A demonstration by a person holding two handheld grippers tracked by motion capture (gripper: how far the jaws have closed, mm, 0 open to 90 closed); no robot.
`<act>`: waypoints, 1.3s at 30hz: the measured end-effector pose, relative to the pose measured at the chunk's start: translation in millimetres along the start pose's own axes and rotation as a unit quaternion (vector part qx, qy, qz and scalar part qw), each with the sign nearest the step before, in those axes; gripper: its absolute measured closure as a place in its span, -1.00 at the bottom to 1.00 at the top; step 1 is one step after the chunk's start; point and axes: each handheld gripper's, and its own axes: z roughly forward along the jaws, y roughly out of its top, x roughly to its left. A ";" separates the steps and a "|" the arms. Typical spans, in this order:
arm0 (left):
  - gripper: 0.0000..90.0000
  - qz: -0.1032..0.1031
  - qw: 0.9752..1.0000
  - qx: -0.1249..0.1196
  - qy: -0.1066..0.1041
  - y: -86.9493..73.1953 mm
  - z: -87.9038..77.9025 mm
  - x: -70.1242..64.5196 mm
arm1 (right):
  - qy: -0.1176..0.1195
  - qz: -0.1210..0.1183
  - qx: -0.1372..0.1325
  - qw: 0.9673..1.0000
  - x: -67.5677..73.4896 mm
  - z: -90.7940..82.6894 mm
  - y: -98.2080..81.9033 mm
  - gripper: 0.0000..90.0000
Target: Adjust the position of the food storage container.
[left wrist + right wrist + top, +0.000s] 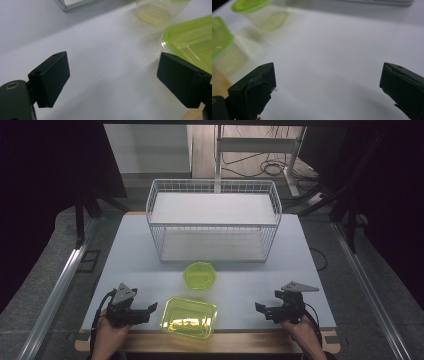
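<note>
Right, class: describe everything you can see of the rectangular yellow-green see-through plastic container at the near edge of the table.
The rectangular yellow-green see-through plastic container is a shallow, glossy box with rounded corners and a stepped rim or lid. It lies flat near the front edge of the white table, in front of the round yellow-green plastic tub and apart from it. The open left gripper sits just beside it; I cannot tell if they touch.

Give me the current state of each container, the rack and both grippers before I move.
Rectangular green container: upright at the table's near edge, empty, no lid.
Round green container: upright, empty, in front of the rack.
Wire rack: upright, both shelves bare.
Left gripper: open, holding nothing.
Right gripper: open, holding nothing.
</note>
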 end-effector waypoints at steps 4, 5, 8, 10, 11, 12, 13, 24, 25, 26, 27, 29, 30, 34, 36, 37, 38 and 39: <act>-0.78 0.013 0.999 0.021 0.020 -4.4 -2.2 -9.0 | -0.023 -0.028 -0.001 0.999 0.2 -2.9 6.1 -0.98; -0.78 0.017 0.999 0.023 0.023 -5.2 -3.2 -10.2 | -0.024 -0.024 -0.002 0.999 0.4 -3.9 6.9 -0.95; -0.81 0.024 0.999 0.017 0.027 -5.4 -5.2 -10.2 | -0.030 -0.030 0.007 0.999 2.2 -3.9 7.4 -0.90; -0.84 0.023 0.999 0.016 0.028 -5.7 -5.6 -9.1 | -0.033 -0.034 0.010 0.999 2.8 -3.1 7.5 -0.87; -0.85 0.017 0.999 0.015 0.029 -7.0 -5.9 -5.9 | -0.033 -0.033 0.012 0.999 2.8 -2.9 7.6 -0.86; -0.85 0.013 0.999 0.014 0.026 -7.6 -6.0 -4.4 | -0.032 -0.031 0.015 0.999 2.8 -3.0 8.0 -0.85; -0.86 0.009 1.000 0.013 0.025 -8.0 -5.9 -3.0 | -0.031 -0.030 0.017 0.999 3.1 -3.2 8.2 -0.83; -0.92 -0.004 1.000 0.006 0.001 -5.6 -7.0 -5.2 | -0.019 -0.037 0.033 0.999 8.7 -2.1 9.5 -0.61; -0.89 -0.004 1.000 0.006 0.001 -5.6 -7.0 -5.2 | -0.019 -0.037 0.033 0.999 8.7 -2.1 9.5 -0.61; -0.85 -0.010 1.000 -0.004 -0.009 -3.9 -8.5 -5.4 | -0.016 -0.042 0.035 0.998 9.9 -1.9 9.7 -0.56; -0.83 -0.009 1.000 -0.008 -0.009 -3.1 -9.3 -5.9 | -0.014 -0.043 0.034 0.998 10.7 -1.6 9.7 -0.54; -0.65 -0.005 1.000 -0.021 -0.021 0.0 -13.1 -7.8 | -0.013 -0.045 0.034 0.998 11.9 -1.6 9.9 -0.50; -0.53 -0.005 0.999 -0.027 -0.025 1.4 -14.6 -8.6 | -0.012 -0.047 0.032 0.998 12.7 -1.7 10.2 -0.49; -0.10 -0.004 0.995 -0.059 -0.075 15.0 -20.4 -12.9 | -0.009 -0.049 0.028 0.998 14.2 -1.6 10.6 -0.47; 0.12 0.001 0.994 -0.066 -0.085 22.4 -19.9 -16.6 | -0.009 -0.050 0.026 0.998 15.0 -2.1 10.8 -0.47; 0.19 0.006 0.993 -0.066 -0.095 27.6 -18.0 -19.4 | -0.009 -0.050 0.025 0.998 15.2 -2.3 10.8 -0.47; 0.27 0.012 0.993 -0.064 -0.100 31.6 -15.7 -21.9 | -0.008 -0.050 0.024 0.998 15.4 -2.7 10.8 -0.46; 0.37 0.022 0.993 -0.058 -0.103 35.7 -12.8 -24.7 | -0.009 -0.051 0.023 0.998 15.7 -2.9 10.8 -0.46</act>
